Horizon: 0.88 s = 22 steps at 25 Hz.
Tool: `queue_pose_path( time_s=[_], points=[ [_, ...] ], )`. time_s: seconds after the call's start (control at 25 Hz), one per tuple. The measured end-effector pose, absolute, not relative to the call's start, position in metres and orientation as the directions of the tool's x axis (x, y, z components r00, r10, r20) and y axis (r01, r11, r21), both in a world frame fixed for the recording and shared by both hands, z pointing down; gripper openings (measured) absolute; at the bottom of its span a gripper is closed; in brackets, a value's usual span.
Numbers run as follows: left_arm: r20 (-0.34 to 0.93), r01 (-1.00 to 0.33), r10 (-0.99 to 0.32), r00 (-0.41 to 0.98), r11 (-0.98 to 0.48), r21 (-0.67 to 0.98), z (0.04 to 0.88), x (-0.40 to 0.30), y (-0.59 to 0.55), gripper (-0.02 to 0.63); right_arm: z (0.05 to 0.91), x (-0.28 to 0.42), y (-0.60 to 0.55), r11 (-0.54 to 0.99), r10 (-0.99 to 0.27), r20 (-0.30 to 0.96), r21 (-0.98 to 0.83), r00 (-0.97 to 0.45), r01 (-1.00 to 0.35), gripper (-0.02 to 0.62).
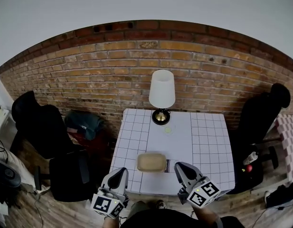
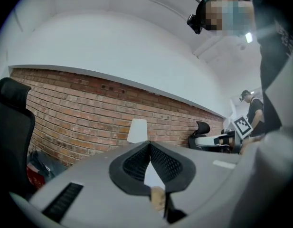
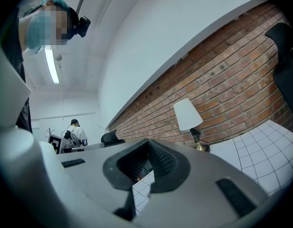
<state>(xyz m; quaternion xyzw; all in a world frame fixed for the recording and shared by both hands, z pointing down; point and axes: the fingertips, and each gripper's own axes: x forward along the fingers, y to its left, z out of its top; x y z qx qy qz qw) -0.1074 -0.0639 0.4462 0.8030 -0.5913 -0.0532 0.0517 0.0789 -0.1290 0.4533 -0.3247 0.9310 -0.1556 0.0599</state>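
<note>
A tan shallow tray (image 1: 151, 162) sits near the front edge of a white grid-patterned table (image 1: 208, 146). My left gripper (image 1: 119, 173) hovers at the table's front left corner, just left of the tray. Its fingers meet at the tips with nothing between them (image 2: 149, 147). Just right of the tray, my right gripper (image 1: 179, 166) hangs over the front edge, also shut and empty (image 3: 148, 145). Both gripper views point up and forward, over the table toward the brick wall. A small pale green disc (image 1: 169, 128) lies further back.
A lamp with a white shade (image 1: 161, 90) and brass base stands at the table's back edge, before a brick wall (image 1: 89, 75). Black office chairs (image 1: 39, 122) (image 1: 260, 113) flank the table. A dark teal bag (image 1: 83, 122) lies left. A person stands far off (image 3: 76, 132).
</note>
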Motion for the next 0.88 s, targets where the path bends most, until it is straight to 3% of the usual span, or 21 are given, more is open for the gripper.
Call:
queue_pose_path(
  time_s=[0.88],
  points=[
    [0.093, -0.870, -0.872, 0.480, -0.461, 0.175, 0.505, -0.128, -0.152, 0.009, 0.523, 0.054, -0.177, 0.547, -0.766, 0.122, -0.391, -0.631, -0.740, 0.003]
  ],
)
